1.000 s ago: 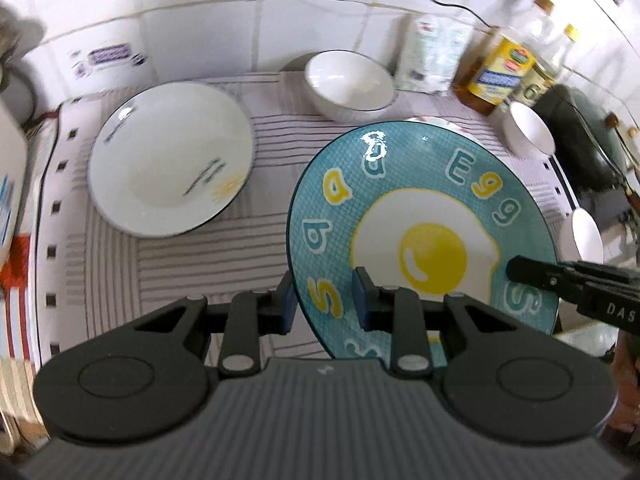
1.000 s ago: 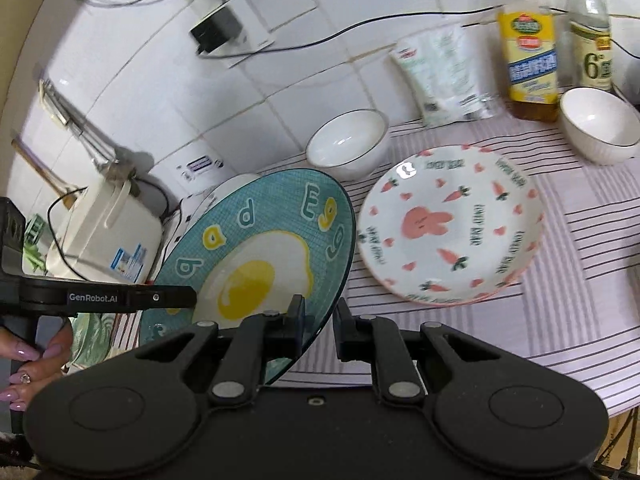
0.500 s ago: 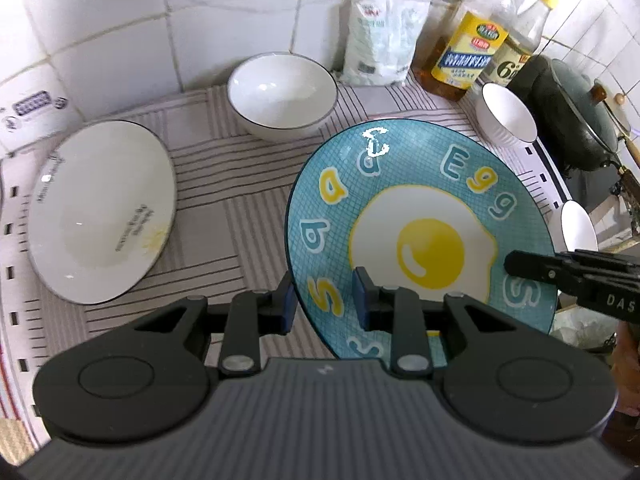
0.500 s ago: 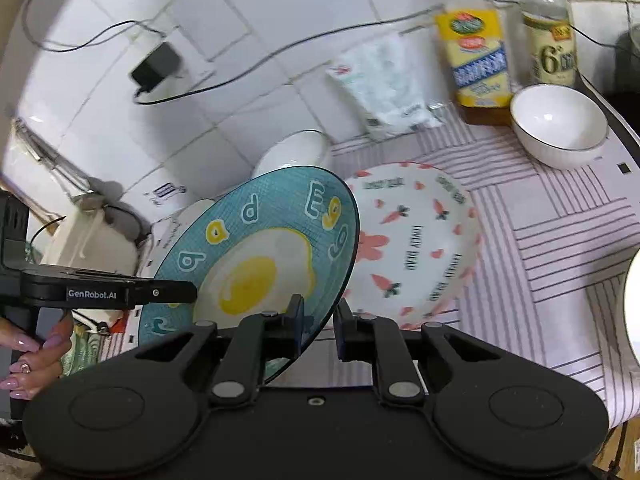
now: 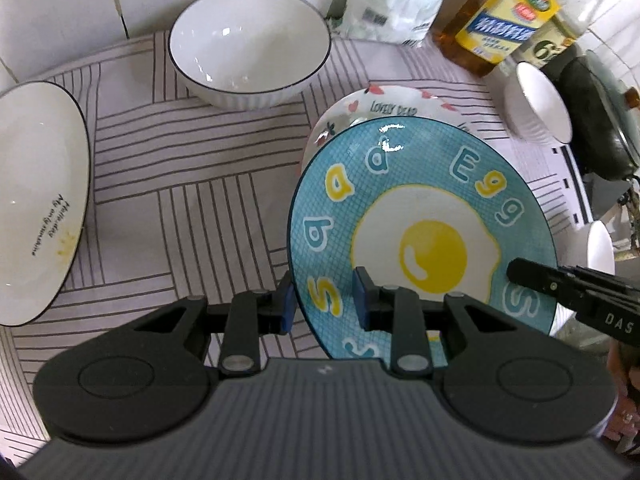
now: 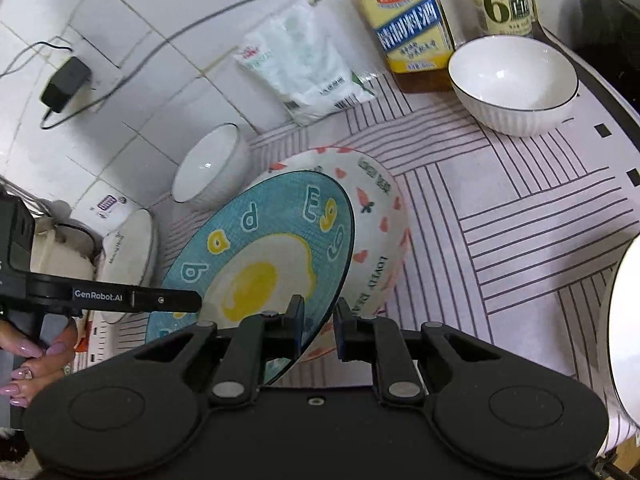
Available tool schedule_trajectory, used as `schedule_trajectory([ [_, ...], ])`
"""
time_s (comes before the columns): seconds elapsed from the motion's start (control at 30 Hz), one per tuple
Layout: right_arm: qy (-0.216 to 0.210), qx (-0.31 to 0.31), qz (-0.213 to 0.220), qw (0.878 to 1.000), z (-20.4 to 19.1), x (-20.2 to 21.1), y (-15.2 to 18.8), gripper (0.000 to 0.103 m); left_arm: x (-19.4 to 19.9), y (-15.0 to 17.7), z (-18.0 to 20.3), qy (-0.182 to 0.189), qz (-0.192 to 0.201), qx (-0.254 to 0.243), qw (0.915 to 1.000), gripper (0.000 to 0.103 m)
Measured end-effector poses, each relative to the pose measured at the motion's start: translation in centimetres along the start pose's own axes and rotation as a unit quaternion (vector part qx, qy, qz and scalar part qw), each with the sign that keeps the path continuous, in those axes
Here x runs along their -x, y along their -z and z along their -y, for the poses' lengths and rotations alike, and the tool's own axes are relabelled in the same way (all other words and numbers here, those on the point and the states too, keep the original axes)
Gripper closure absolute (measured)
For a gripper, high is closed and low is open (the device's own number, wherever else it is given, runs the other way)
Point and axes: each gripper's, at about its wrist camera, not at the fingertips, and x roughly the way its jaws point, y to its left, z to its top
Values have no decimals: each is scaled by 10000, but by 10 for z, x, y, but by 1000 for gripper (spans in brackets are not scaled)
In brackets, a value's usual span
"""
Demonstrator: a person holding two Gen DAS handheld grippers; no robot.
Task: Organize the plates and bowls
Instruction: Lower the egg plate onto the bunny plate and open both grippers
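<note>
Claws left (image 5: 323, 300) and right (image 6: 317, 326) both gripping "Egg" plate (image 5: 420, 236) over "LOVELY BEAR" plate (image 6: 380, 240)

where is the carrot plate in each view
Left wrist: the carrot plate peeks out at upper centre, behind and under the egg plate.
Right wrist: centre, right of the egg plate, mostly uncovered.
Shared landmark: the yellow-label bottle by the wall.

A striped cloth (image 5: 200, 200) covers the counter. Ahead of the left jaws on it sit a white bowl (image 5: 250, 46) and, leftward, a white plate (image 5: 36, 196); a carrot-patterned plate (image 6: 380, 236) lies ahead of the right jaws.
</note>
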Motion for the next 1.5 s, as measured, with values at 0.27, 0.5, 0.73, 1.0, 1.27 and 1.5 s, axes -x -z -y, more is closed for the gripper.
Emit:
schedule_trajectory([
  [0.27,162,-60,-68,9998,9,-14,-4,84,-16,-12,7,-132,-136,17,9998,76],
  [0.5,527,63,1,9986,3,-20,-13,82,-26,-20,3,-92,-168,313,9993,76],
  [0.73,1244,589,40,9905,-21,-27,-17,71,-28,-22,2,-66,-138,514,9986,76],
  [1.0,1663,708,261,9832,-36,-31,-13,62,-24,-15,-3,8,-35,680,9977,76],
  [1.27,2472,1313,162,9599,-54,-43,-5,57,-20,0,-4,109,-137,731,9972,80],
  [1.5,2486,1353,265,9587,-57,-40,9,59,-3,17,-1,202,-84,568,9981,83],
])
